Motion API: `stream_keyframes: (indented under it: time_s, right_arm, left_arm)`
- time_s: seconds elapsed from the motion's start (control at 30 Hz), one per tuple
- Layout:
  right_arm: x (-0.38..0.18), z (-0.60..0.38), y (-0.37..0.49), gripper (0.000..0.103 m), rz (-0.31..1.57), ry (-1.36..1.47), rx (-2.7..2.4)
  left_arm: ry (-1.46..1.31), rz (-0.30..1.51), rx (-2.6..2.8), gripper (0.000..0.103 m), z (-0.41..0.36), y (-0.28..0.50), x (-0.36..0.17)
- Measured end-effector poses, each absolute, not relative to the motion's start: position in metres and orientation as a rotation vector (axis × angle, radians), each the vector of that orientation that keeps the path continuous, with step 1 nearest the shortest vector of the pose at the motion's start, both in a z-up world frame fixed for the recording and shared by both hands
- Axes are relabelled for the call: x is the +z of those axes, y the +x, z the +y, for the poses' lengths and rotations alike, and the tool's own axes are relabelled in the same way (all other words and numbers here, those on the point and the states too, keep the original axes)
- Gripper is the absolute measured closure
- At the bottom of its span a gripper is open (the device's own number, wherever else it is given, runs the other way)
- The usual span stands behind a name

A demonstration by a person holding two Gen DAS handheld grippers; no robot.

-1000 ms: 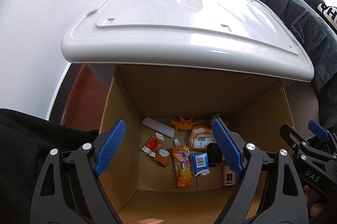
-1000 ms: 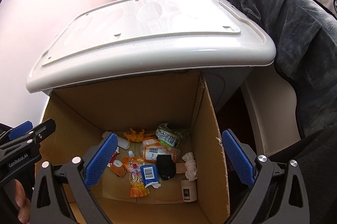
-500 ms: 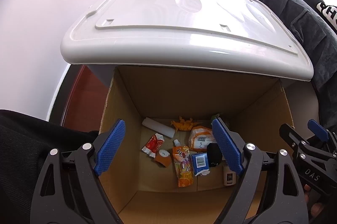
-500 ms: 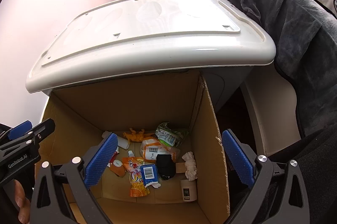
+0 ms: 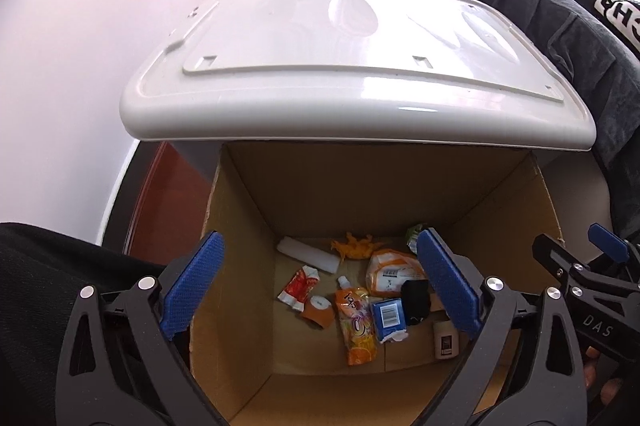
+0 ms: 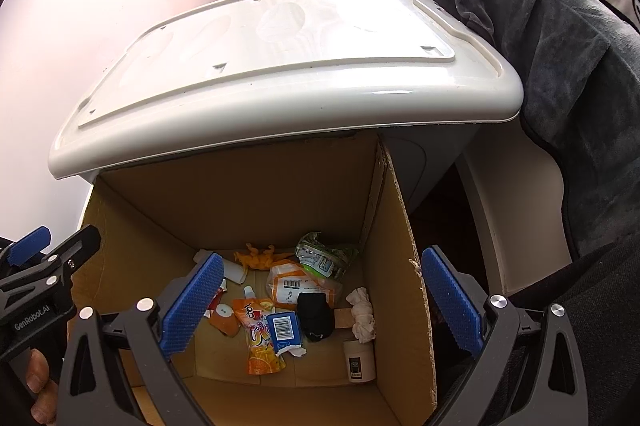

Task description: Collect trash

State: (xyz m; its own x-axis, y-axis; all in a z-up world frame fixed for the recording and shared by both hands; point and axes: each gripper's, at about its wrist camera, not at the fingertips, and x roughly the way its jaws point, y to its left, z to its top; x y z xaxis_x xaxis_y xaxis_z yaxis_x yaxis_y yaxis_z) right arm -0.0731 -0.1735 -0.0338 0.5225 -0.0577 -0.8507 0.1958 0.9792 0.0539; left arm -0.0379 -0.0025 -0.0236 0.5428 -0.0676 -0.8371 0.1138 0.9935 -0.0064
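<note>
Both tongs, left (image 5: 320,290) and right (image 6: 320,302), hang wide open holding nothing above a tall cardboard box (image 5: 244,250). Glossy white plastic lid (image 5: 352,66) sits behind. Trash on the box floor: crinkly orange pouch (image 6: 262,334), black lump (image 6: 316,316), crumpled tissue (image 6: 362,314).

Bright window backlight glares off the white lid (image 5: 360,66) (fisheye-bent edges)
</note>
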Motion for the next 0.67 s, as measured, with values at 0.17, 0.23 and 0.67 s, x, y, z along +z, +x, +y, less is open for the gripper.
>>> stream_keyframes:
  time_s: [0.17,0.23,0.67]
  right_arm:
    - [-0.0342,-0.1741,-0.0727,0.005,1.013,0.151,-0.154]
    - [-0.0341,-0.1745,-0.0726,0.005,1.013,0.151,-0.154]
    - [-0.0323,-0.1778,-0.0731,0.005,1.001,0.162,-0.174]
  left_arm:
    - [0.036,1.004,-0.115,0.008,0.0001,-0.0365,-0.0252]
    - [0.034,1.003,-0.109,0.008,0.0017,-0.0361,-0.0251]
    - [0.033,1.029,-0.112,0.008,0.0,-0.0361,-0.0275]
